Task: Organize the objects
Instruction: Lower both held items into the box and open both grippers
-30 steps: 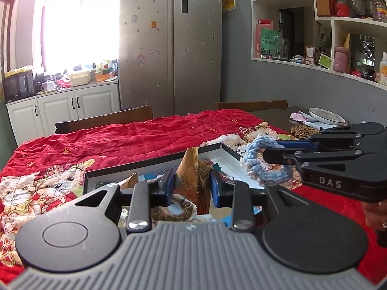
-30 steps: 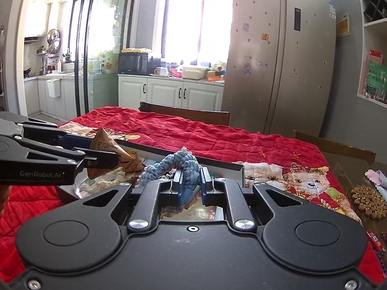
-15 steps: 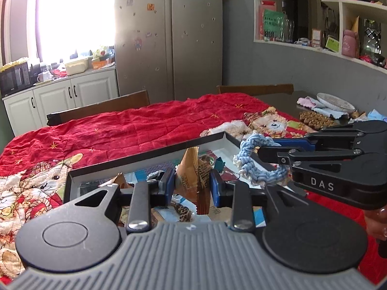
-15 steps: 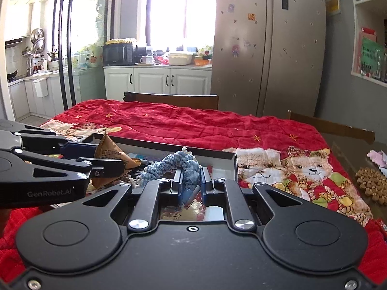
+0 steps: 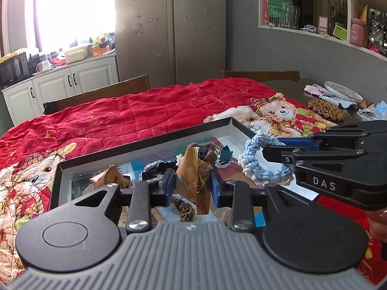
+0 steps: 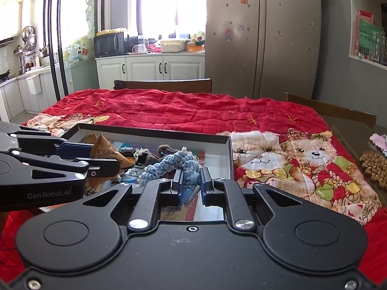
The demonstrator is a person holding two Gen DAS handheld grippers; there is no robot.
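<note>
While each hand-held gripper clamps one item (left [image 5: 191, 183] a brown packet [image 5: 193, 176], right [image 6: 189, 181] a blue rope [image 6: 179, 164]), one tray [image 5: 145, 145] lies below

Brown snack packet [image 5: 193, 169] and blue rope toy [image 5: 263, 162] held above tray [image 5: 145, 145]

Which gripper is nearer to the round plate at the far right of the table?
Right. The right gripper, shut on the blue rope toy, sits on the plate's side; the left gripper holds a brown packet farther left.

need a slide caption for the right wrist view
Right hand-held gripper shut on a blue rope toy over the black-rimmed tray, left hand-held gripper alongside holding a brown snack packet.
</note>
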